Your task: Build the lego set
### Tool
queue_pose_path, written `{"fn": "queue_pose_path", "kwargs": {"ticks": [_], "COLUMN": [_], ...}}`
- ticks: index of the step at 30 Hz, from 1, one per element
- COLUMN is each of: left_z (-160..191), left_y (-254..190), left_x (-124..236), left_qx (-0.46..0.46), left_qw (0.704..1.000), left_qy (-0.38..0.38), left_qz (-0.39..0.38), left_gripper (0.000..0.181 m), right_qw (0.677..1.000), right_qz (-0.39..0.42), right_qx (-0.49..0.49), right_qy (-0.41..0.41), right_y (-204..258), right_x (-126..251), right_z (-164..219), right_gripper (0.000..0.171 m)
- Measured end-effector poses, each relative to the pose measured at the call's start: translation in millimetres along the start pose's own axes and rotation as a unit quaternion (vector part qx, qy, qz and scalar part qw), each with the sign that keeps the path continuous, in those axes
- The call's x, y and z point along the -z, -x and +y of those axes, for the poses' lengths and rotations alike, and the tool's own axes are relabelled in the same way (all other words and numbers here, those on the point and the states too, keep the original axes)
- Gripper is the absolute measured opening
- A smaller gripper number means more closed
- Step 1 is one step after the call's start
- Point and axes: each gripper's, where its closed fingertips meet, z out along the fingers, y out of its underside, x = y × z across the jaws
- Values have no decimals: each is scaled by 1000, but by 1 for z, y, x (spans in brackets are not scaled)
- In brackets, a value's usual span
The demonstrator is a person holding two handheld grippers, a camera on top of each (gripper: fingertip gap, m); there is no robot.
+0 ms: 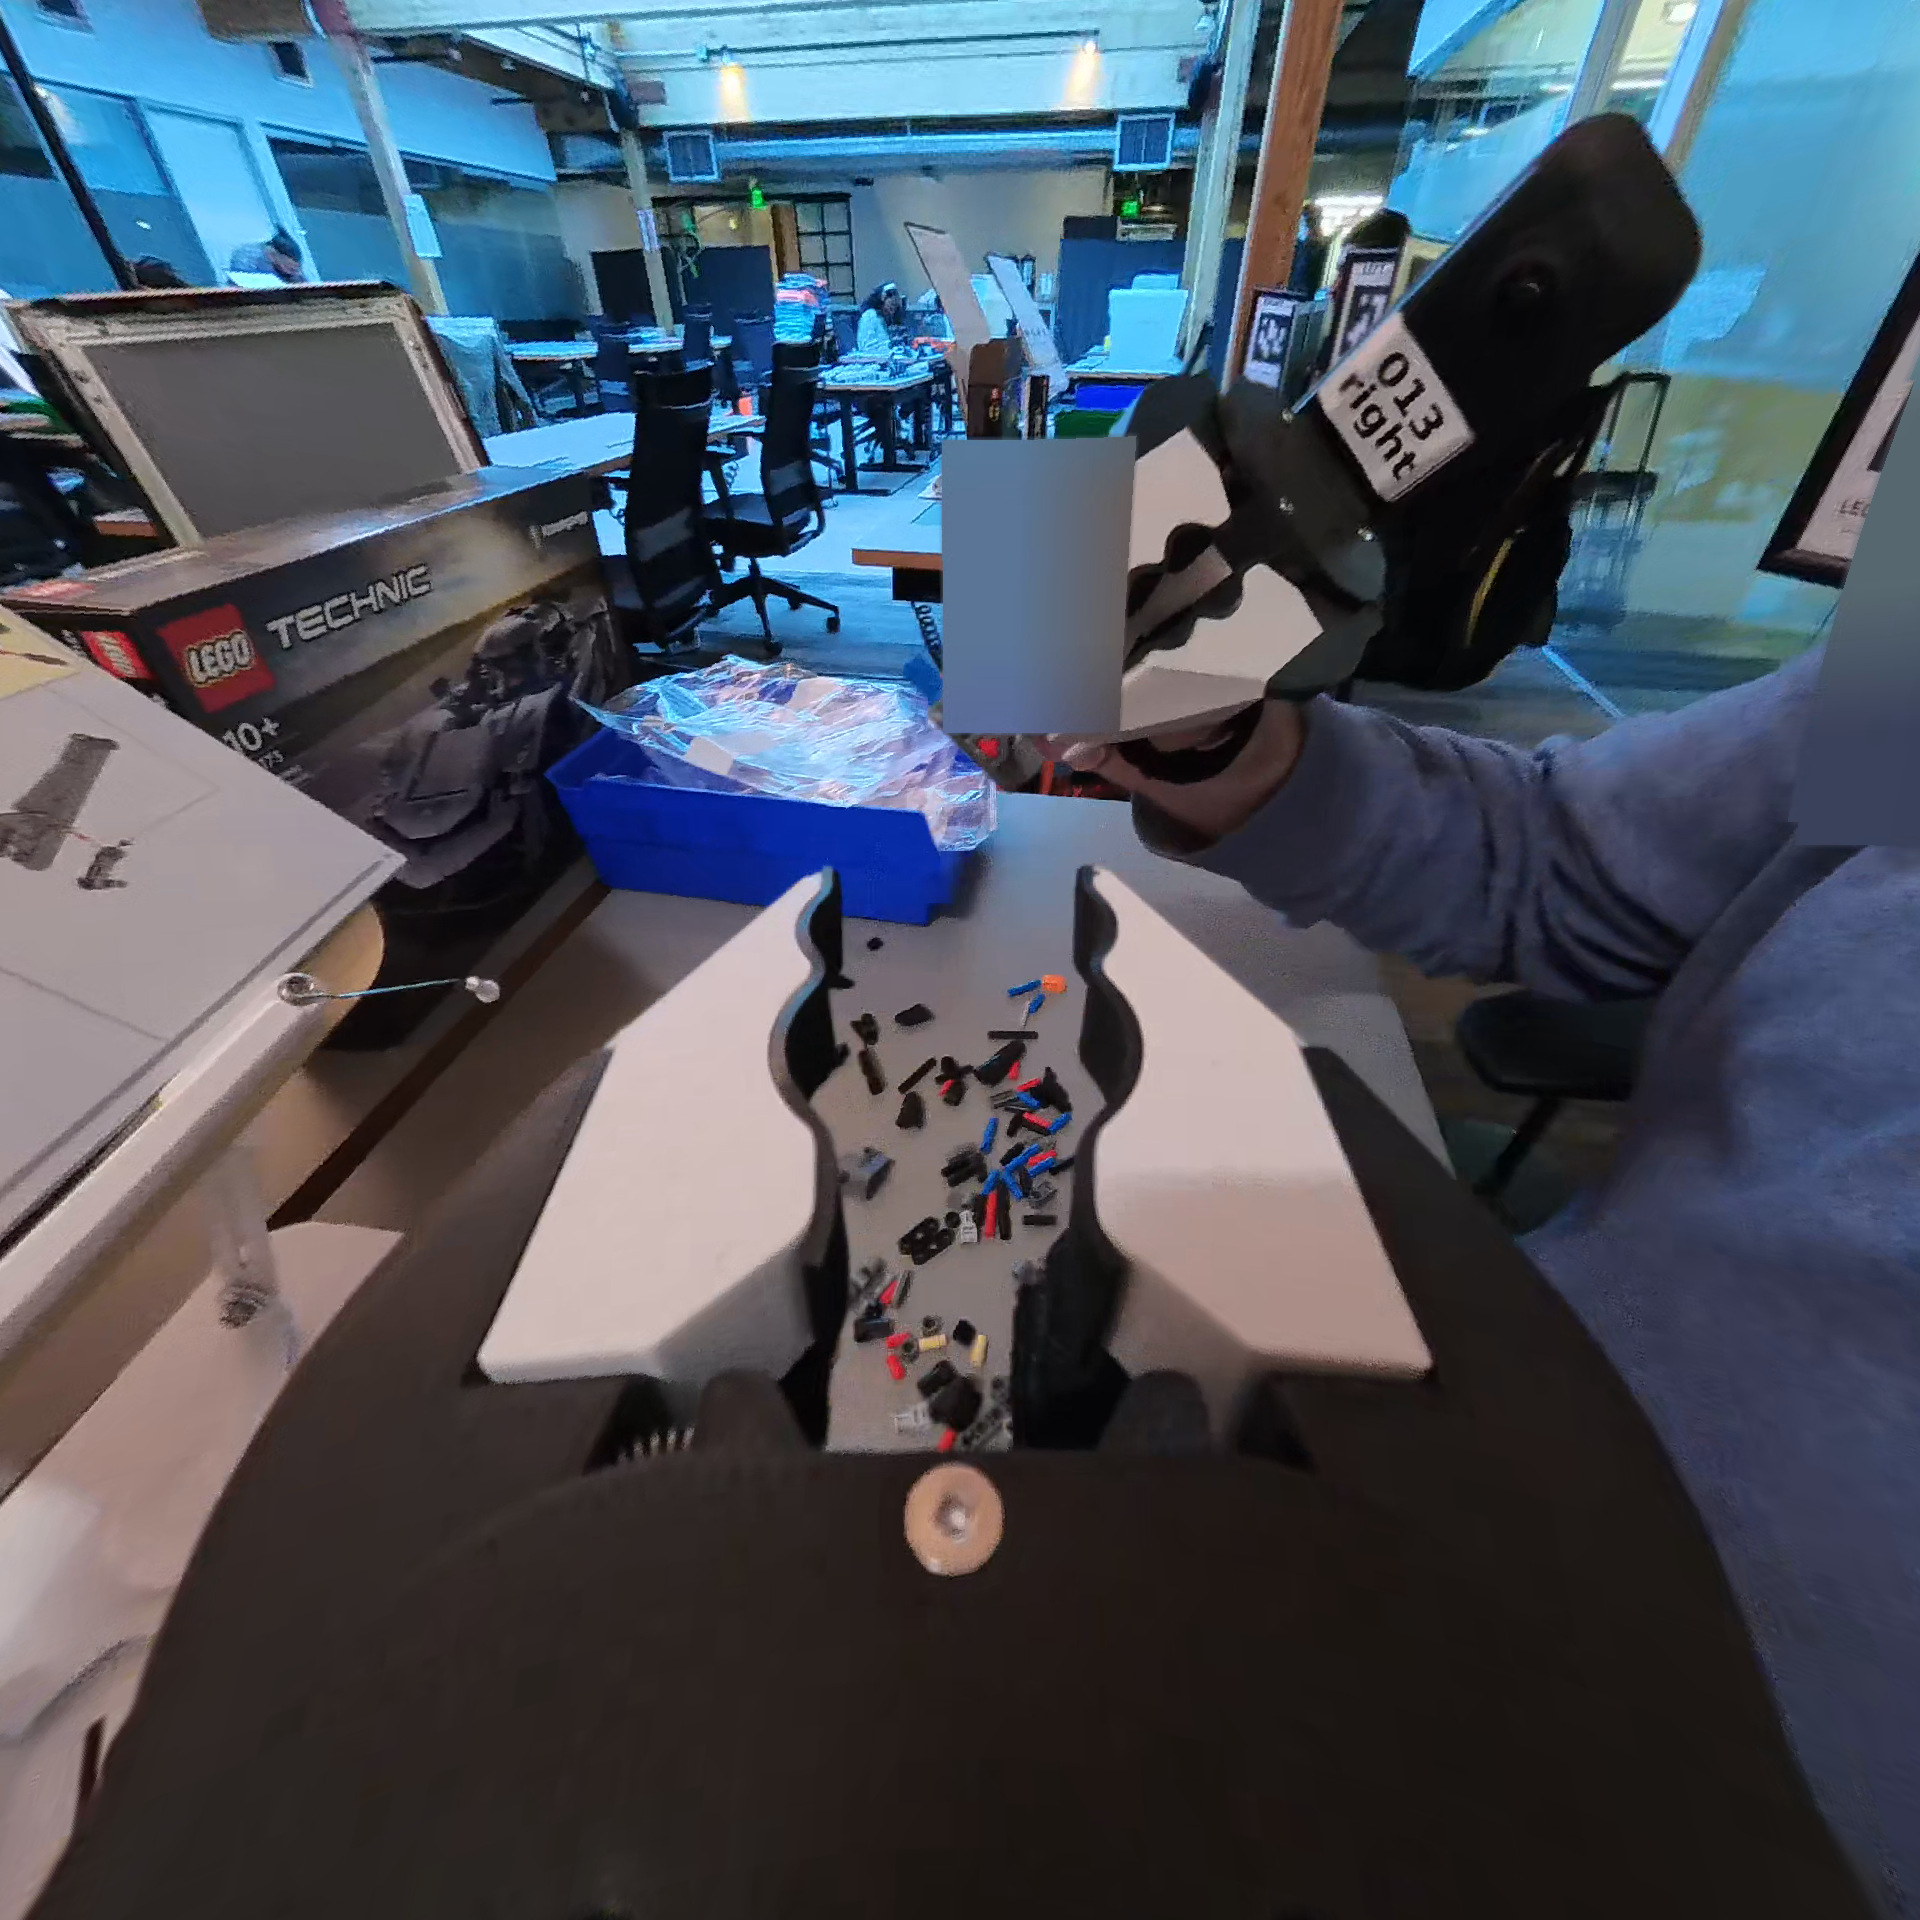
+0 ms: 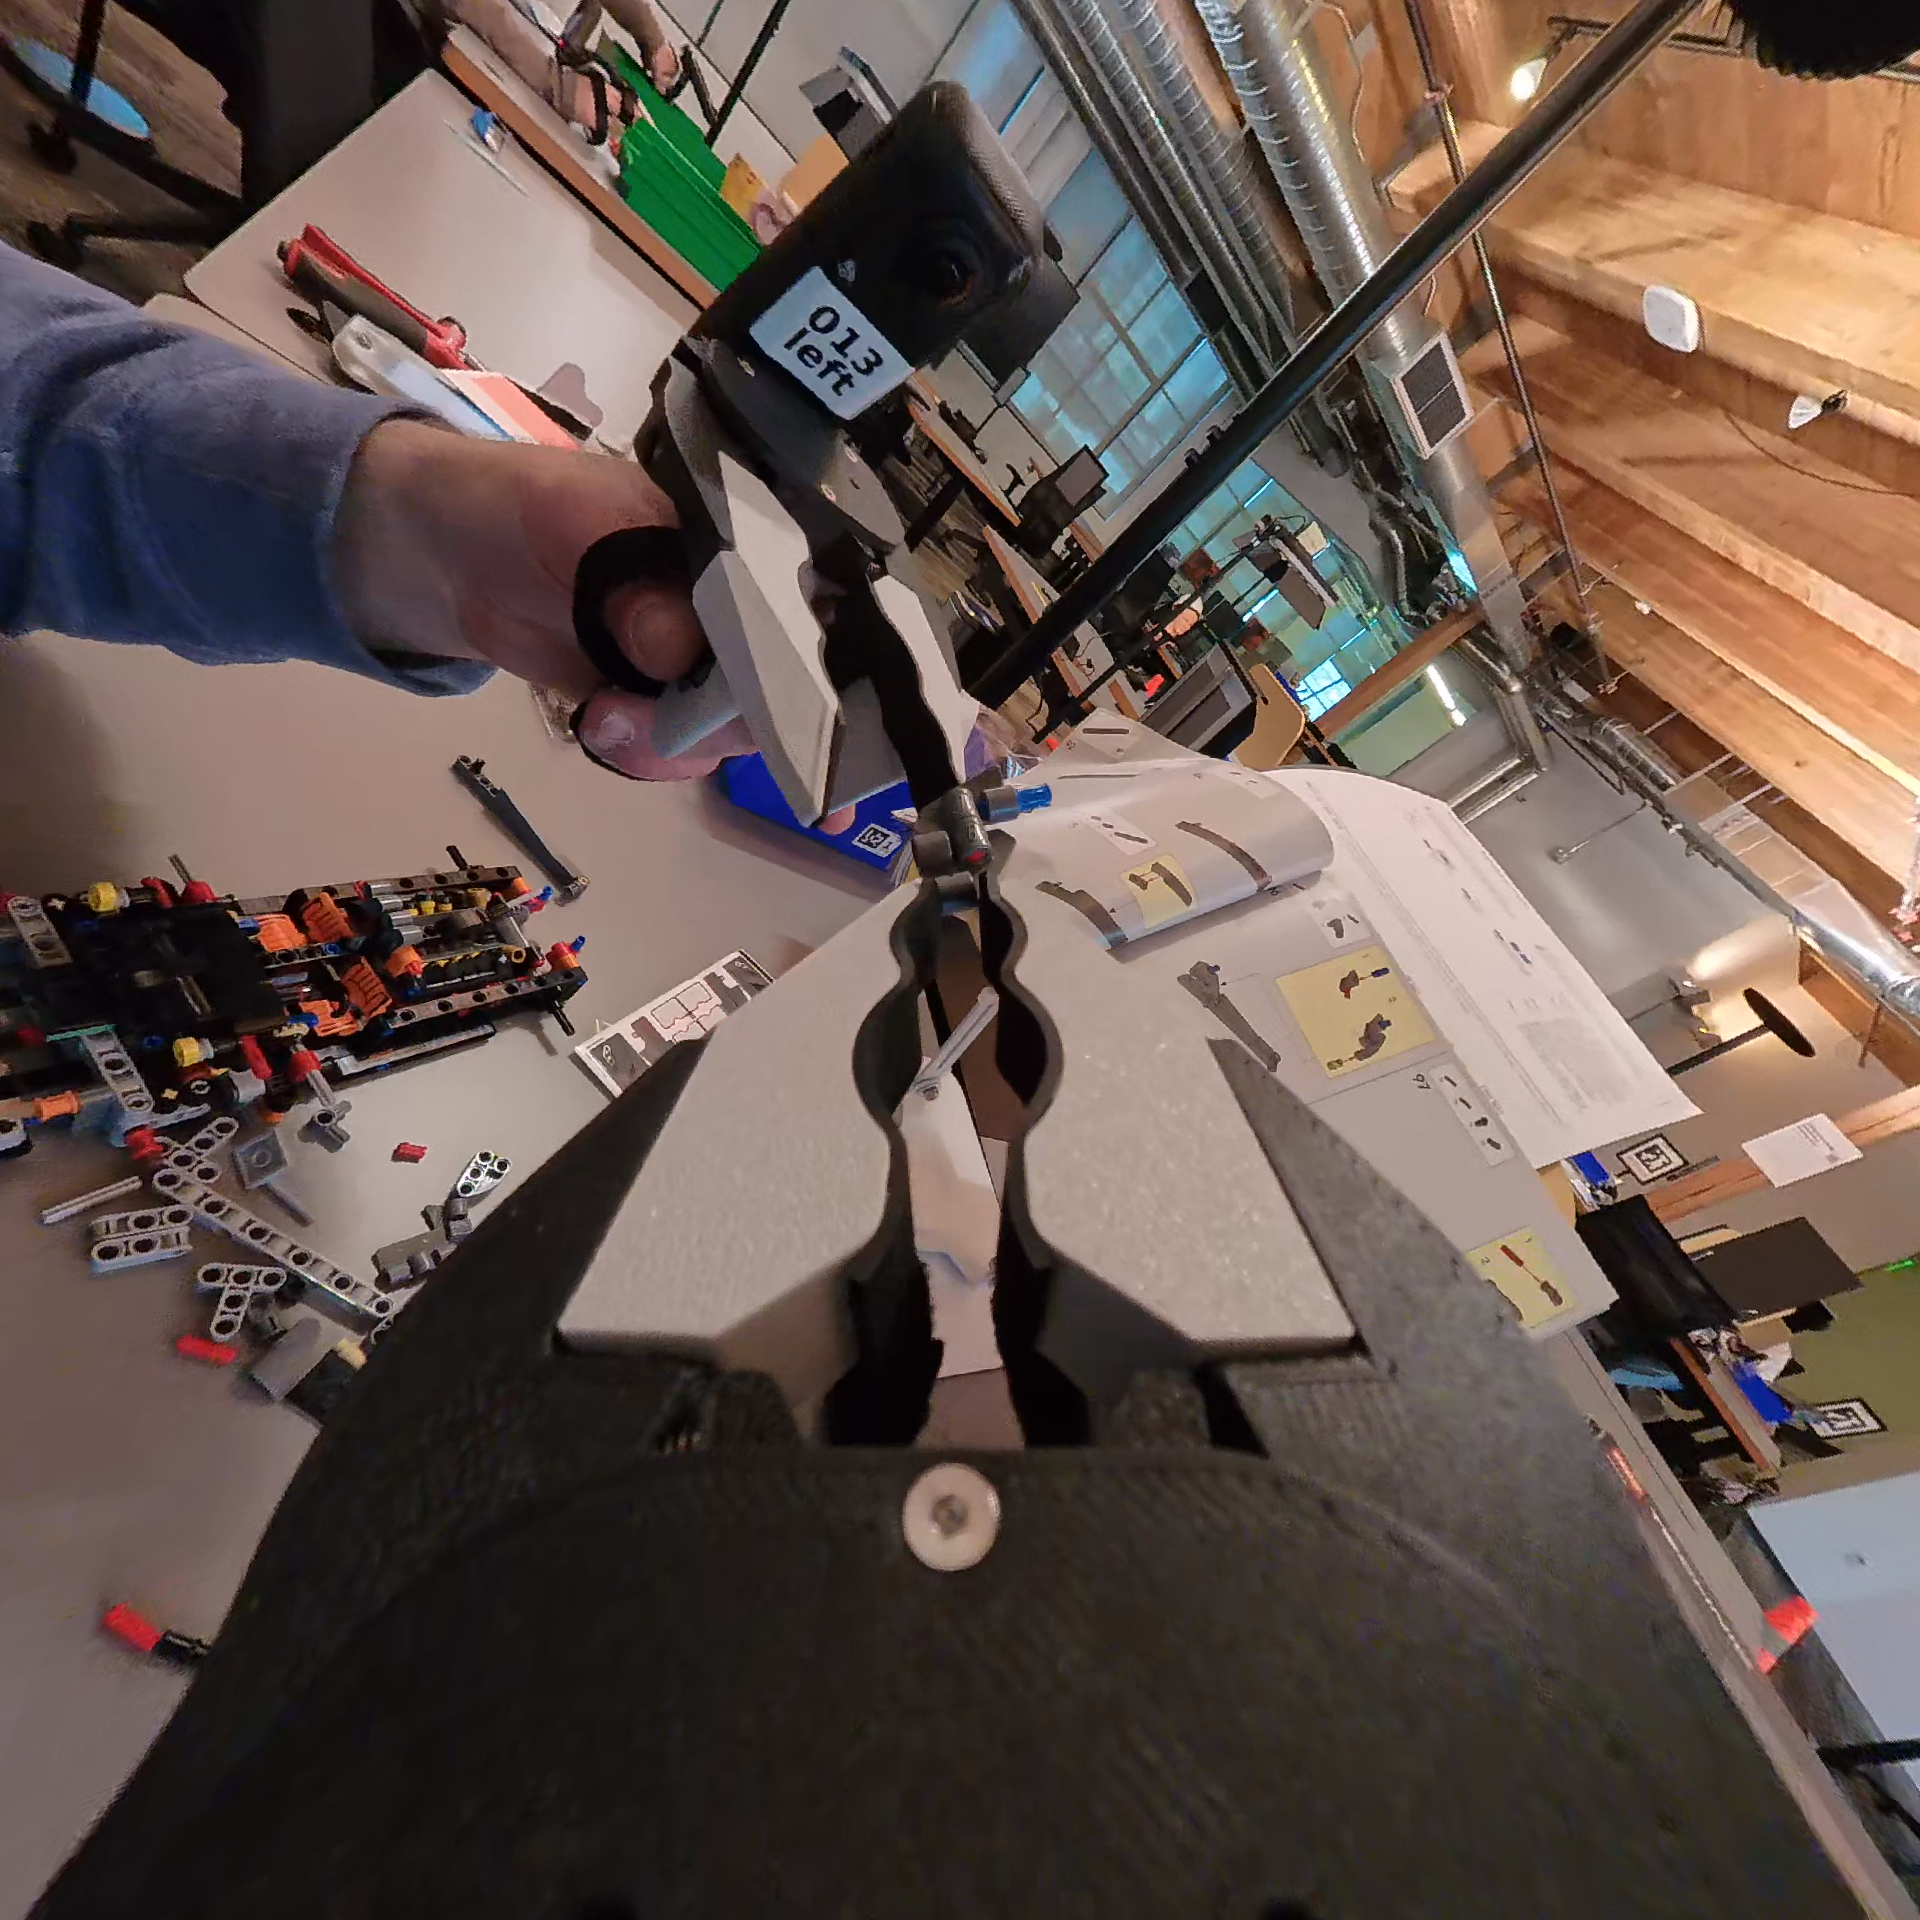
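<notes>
The right gripper pinched a small grey connector piece at its tips, the left gripper close above, the half-built model on the table.

Blue bin, grey table, black, red, blue, possibly yellow pieces

Left wrist view: high above grey table, facing downward. Right wrist view: rolled sideways, close over instruction booklet. Shared: table, booklet.
</notes>
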Motion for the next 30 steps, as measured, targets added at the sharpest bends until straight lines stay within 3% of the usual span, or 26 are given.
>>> {"fn": "queue_pose_path", "kwargs": {"ticks": [11, 18, 25, 30], "left_z": [-11, -13, -10, -12], "left_y": [-5, -3, -2, -4], "left_x": [-6, -5, -5, -7], "left_qx": [4, -128, -265, -414], "left_qw": [1000, 990, 951, 879], "left_qy": [-13, 33, 69, 89], "left_qz": [19, -58, -146, -218], "left_gripper": [43, 45, 49, 48], "right_qw": [999, 999, 1000, 990], "right_qz": [4, -1, -16, -75], "right_qx": [32, 35, -2, -119], "right_qy": [15, 28, 23, 2], "right_y": [3, 5, 5, 9], "right_x": [3, 2, 0, 0], "right_z": [2, 5, 8, 9], "right_gripper": [4, 4, 4, 4]}}
